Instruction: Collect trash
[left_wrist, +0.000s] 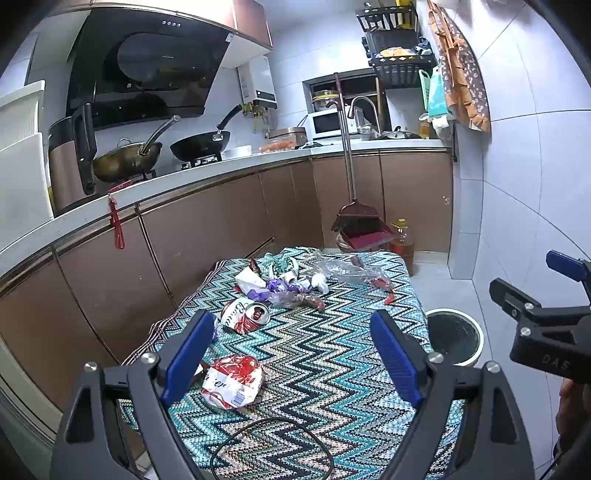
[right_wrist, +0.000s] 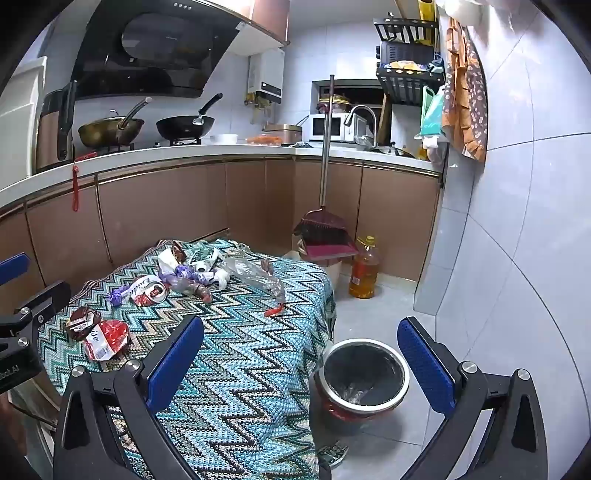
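Trash lies on a table with a zigzag cloth (left_wrist: 325, 354). A crushed red and white can (left_wrist: 233, 382) lies nearest, beside my left gripper's left finger. A second red can (left_wrist: 245, 316) lies behind it, then a pile of wrappers (left_wrist: 284, 282) and a clear plastic bag (left_wrist: 347, 271). A round bin with a black liner (right_wrist: 364, 374) stands on the floor right of the table. My left gripper (left_wrist: 293, 356) is open and empty above the near cloth. My right gripper (right_wrist: 303, 363) is open and empty, spanning the table's edge and the bin.
A black cable (left_wrist: 273, 443) lies on the near cloth. A broom and red dustpan (right_wrist: 325, 236) lean on the brown cabinets. An oil bottle (right_wrist: 365, 273) stands on the floor by the tiled wall. Woks sit on the counter (left_wrist: 207, 173).
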